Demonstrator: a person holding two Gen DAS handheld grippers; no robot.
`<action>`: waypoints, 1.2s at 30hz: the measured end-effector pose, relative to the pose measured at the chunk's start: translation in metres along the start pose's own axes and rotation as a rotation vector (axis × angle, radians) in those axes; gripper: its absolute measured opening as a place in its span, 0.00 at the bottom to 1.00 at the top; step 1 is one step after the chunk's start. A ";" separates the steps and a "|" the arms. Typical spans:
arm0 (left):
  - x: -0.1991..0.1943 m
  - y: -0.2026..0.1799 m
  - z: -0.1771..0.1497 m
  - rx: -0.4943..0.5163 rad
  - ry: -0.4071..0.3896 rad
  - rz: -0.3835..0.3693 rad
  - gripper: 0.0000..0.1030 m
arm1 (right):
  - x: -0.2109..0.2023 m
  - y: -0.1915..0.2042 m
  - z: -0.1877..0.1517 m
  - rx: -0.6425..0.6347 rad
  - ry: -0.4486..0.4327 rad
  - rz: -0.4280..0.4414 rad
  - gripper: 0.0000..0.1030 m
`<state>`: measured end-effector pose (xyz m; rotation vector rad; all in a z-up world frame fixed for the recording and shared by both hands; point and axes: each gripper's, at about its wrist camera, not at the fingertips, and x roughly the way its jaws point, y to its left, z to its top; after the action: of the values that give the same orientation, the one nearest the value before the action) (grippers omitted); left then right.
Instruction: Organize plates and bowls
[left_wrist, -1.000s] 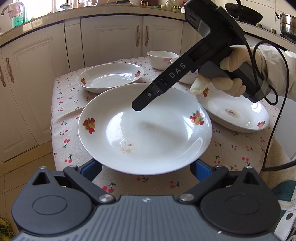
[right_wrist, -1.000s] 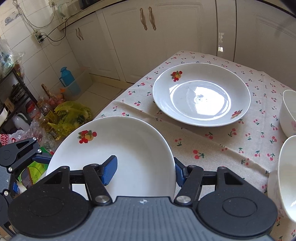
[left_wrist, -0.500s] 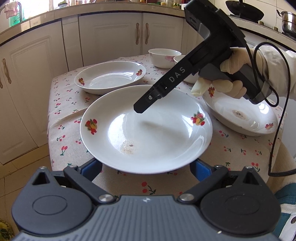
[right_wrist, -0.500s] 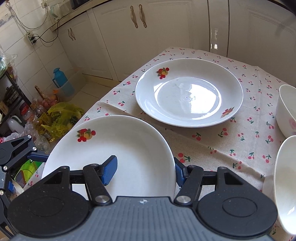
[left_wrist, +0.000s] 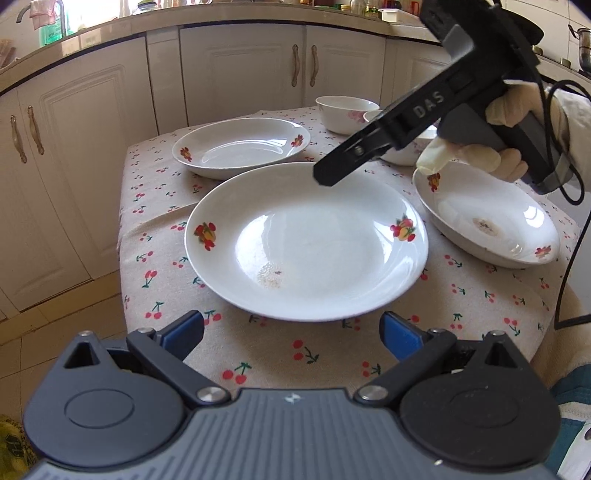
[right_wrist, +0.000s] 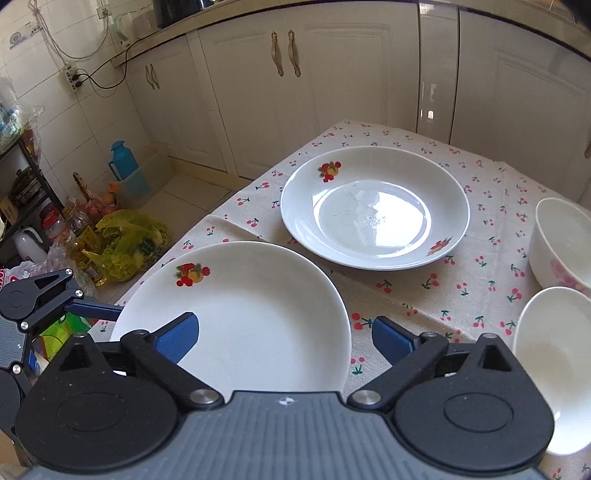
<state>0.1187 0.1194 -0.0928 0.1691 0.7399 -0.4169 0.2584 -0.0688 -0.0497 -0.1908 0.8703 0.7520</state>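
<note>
Cherry-print cloth (left_wrist: 332, 354) covers the table; cream cabinets (right_wrist: 332, 74) behind. Near plate (left_wrist: 306, 240) lies flat near the table's front edge, round, glossy white w/ fruit decals. My left gripper (left_wrist: 291, 332) sits just short of its rim, fingers apart; right gripper (right_wrist: 284, 332) wide open above it.

Kitchen interior: cream cabinets (right_wrist: 280, 92) under a countertop (left_wrist: 221, 18), tiled wall (right_wrist: 48, 85), pale floor tiles (right_wrist: 184, 195), cherry-print tablecloth (left_wrist: 155, 206).
</note>
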 end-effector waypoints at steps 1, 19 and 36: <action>-0.004 0.000 -0.001 -0.006 -0.001 0.006 0.98 | -0.008 0.002 -0.001 -0.010 -0.010 -0.006 1.00; -0.052 -0.060 -0.002 -0.165 -0.105 0.082 0.98 | -0.123 0.026 -0.116 -0.019 -0.125 -0.177 1.00; -0.044 -0.108 0.010 -0.152 -0.099 0.044 0.99 | -0.148 0.012 -0.208 0.086 -0.107 -0.277 1.00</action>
<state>0.0498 0.0324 -0.0558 0.0219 0.6665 -0.3239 0.0600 -0.2288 -0.0709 -0.1885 0.7537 0.4615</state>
